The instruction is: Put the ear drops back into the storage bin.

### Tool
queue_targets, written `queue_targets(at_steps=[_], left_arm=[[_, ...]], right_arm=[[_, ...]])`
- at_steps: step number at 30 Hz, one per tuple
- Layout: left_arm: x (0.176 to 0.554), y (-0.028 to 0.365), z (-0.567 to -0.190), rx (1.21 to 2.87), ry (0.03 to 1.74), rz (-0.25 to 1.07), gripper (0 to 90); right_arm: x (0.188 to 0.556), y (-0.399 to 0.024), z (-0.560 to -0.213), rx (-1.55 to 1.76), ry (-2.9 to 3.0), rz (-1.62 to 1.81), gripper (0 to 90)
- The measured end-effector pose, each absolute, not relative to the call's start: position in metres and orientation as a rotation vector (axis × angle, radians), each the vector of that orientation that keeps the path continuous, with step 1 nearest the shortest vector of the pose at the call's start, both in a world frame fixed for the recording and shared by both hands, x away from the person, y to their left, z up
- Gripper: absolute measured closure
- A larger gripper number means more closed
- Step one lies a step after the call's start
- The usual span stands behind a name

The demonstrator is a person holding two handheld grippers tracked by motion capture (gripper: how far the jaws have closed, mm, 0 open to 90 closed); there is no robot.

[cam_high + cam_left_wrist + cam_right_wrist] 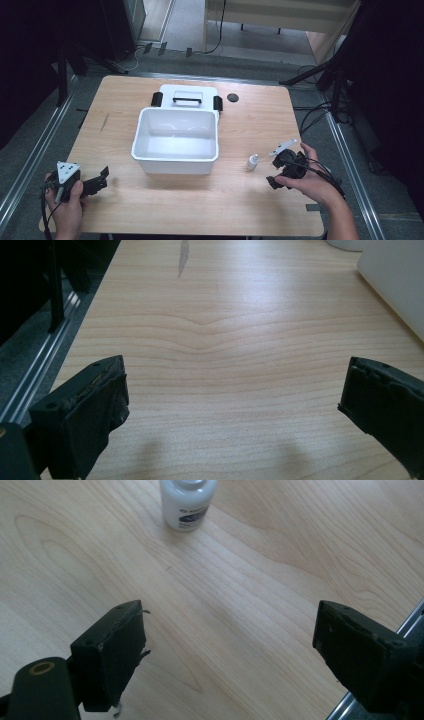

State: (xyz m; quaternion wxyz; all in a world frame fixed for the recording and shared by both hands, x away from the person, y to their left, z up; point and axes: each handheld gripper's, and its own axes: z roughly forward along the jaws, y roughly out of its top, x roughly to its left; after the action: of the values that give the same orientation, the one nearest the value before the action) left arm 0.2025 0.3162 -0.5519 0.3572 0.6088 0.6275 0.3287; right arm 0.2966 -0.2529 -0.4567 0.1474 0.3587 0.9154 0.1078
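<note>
Right hand-held gripper (230,650) spread, empty, low in frame; small white bottle (188,502) at top; left hand-held gripper (235,405) spread over bare surface (225,340).

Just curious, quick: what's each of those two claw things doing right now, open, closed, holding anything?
Left gripper: open, empty, over bare table.
Right gripper: open, empty, small bottle ahead, untouched.

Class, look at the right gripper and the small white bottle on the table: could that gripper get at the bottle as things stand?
Probably yes: the right gripper stands open, and bare table separates it from the upright bottle.
</note>
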Motion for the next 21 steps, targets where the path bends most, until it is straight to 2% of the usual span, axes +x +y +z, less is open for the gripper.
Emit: queue_targets(at_steps=[7, 9, 10, 15, 21], left_arm=[[0.202, 0.316, -0.552, 1.571, 1.619, 0.845, 0.0], [0.202, 0.316, -0.552, 1.571, 1.617, 0.844, 0.0], [0.202, 0.316, -0.552, 1.572, 1.615, 0.845, 0.0], [0.202, 0.316, -0.552, 1.580, 1.614, 0.847, 0.0], [0.203, 0.316, -0.552, 1.581, 1.613, 0.844, 0.0]], right_arm=[[0.304, -0.237, -0.453, 0.982, 2.753, 0.198, 17.9], [0.306, -0.234, -0.451, 0.980, 2.784, 0.195, 22.1], [0.305, -0.232, -0.448, 0.958, 2.794, 0.204, 28.3], [0.310, -0.223, -0.445, 0.930, 2.844, 0.155, 32.7], [0.326, -0.212, -0.440, 0.952, 2.844, 0.112, 46.3]])
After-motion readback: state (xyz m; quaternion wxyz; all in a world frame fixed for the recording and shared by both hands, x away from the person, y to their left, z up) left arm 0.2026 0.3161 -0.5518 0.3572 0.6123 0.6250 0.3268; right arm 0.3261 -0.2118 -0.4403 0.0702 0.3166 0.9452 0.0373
